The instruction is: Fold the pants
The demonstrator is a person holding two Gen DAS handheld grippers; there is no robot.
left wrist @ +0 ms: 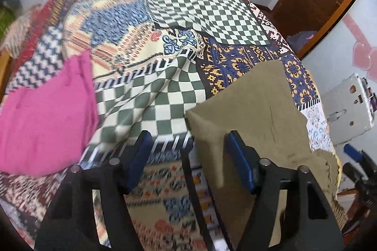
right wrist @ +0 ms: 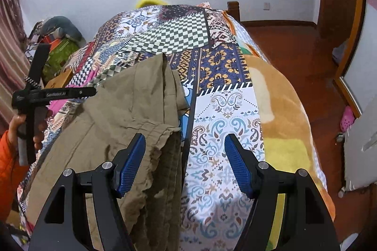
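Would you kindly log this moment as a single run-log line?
task: fold pants | left tool: open, empty | right tool: open, empty | khaki pants: partly folded on patchwork bedspread | pink garment: beside

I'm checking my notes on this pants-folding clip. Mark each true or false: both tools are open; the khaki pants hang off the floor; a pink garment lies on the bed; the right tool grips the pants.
1. Both tools are open. True: the left tool and right tool both have spread jaws.
2. The khaki pants hang off the floor. False: they lie on the patterned bedspread.
3. A pink garment lies on the bed. True.
4. The right tool grips the pants. False: its jaws are open over the pants' edge, gripping nothing.
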